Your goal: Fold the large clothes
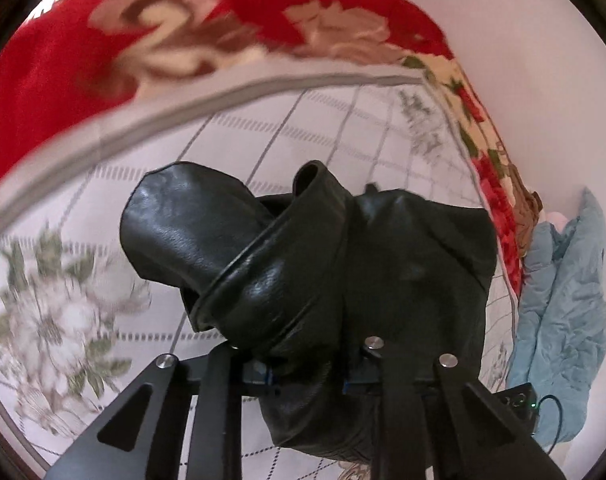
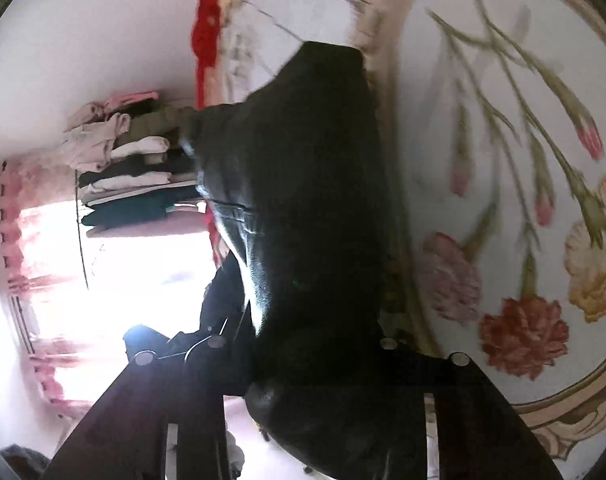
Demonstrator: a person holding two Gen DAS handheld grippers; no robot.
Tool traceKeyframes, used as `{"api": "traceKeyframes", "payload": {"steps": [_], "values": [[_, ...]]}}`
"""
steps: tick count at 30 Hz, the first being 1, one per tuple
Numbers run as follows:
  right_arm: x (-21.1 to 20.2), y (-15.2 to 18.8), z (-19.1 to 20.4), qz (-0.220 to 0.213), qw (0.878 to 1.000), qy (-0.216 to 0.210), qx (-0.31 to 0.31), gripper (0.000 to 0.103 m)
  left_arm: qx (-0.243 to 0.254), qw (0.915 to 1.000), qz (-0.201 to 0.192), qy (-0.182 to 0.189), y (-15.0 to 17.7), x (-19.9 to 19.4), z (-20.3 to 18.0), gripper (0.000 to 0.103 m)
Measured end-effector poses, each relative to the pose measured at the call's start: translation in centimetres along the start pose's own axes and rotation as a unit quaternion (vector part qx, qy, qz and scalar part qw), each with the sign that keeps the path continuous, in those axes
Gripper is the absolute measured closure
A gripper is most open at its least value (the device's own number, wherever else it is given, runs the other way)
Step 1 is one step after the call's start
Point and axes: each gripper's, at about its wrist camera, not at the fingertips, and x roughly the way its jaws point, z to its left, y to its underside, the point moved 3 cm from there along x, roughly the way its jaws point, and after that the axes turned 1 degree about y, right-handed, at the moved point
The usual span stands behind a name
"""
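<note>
Over the floral bedsheet (image 1: 55, 280), left gripper (image 1: 307, 376) tilts steeply down, pinching the black leather jacket (image 1: 303, 272); right gripper (image 2: 303, 392), angled shallower, clamps the same jacket's dark fold.

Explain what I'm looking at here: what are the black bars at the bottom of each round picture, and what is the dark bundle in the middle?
Each picture comes from a fisheye camera mounted on a hand-held claw; a person carries one in each hand. The black bars are the claw's own two fingers.

The left wrist view shows the left claw closed on a black leather jacket, bunched above a floral bedsheet. A red flowered blanket lies beyond it, and a light blue garment to the right.

The right wrist view shows the right claw gripping the same jacket. Behind it are a stack of folded clothes and a bright window with pink curtains.
</note>
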Motion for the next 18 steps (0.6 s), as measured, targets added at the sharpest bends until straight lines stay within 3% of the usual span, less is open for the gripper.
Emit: {"api": "traceKeyframes", "payload": {"steps": [7, 11, 18], "values": [[-3.7, -3.8, 5.1, -0.021, 0.999, -0.022, -0.044, 0.070, 0.038, 0.9987, -0.031, 0.014, -3.8, -0.9, -5.7, 0.088], [-6.6, -8.3, 7.5, -0.043, 0.996, -0.037, -0.069, 0.070, 0.051, 0.9969, -0.046, 0.037, -6.1, 0.2, -10.2, 0.088], [-13.0, -19.3, 6.7, -0.103, 0.990, -0.059, -0.074, 0.070, 0.091, 0.9903, -0.051, 0.092, -9.5, 7.8, -21.4, 0.088]]}}
